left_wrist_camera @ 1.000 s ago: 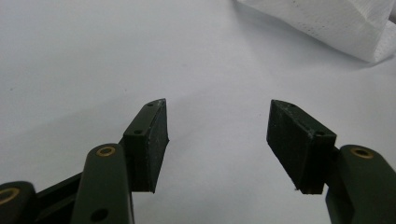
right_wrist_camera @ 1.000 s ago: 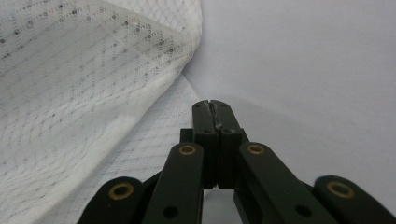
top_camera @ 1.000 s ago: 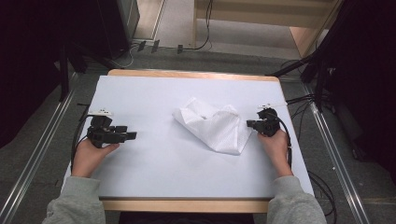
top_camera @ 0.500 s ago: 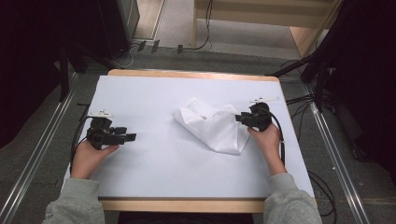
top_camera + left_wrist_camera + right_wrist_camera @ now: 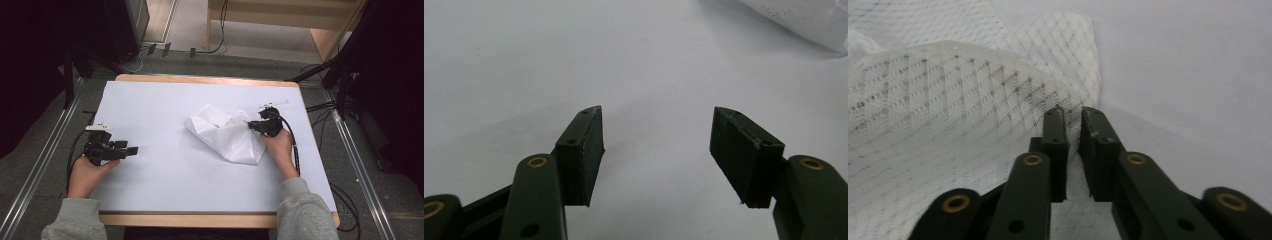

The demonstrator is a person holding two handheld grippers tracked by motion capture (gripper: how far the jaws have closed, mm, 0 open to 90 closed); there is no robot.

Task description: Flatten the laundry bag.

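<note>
A crumpled white mesh-patterned cloth (image 5: 225,135) lies right of the middle of the white table top (image 5: 165,105). My right gripper (image 5: 251,125) sits at the cloth's right edge. In the right gripper view its jaws (image 5: 1074,117) are pressed almost together, with a fold of the cloth (image 5: 948,100) pinched between them. My left gripper (image 5: 134,149) rests low over the table at the left, pointing right, well away from the cloth. Its jaws (image 5: 656,135) stand wide open with bare table between them, and a corner of the cloth (image 5: 804,20) shows at the top right.
The table's wooden edge (image 5: 200,80) runs along the far side, with metal rails (image 5: 45,150) on the floor to either side. Black cables (image 5: 320,107) trail off the right side. Dark equipment stands beyond the far left corner.
My right gripper has moved left from beside the cloth onto its right edge and now pinches it. The left gripper has stayed in place.
</note>
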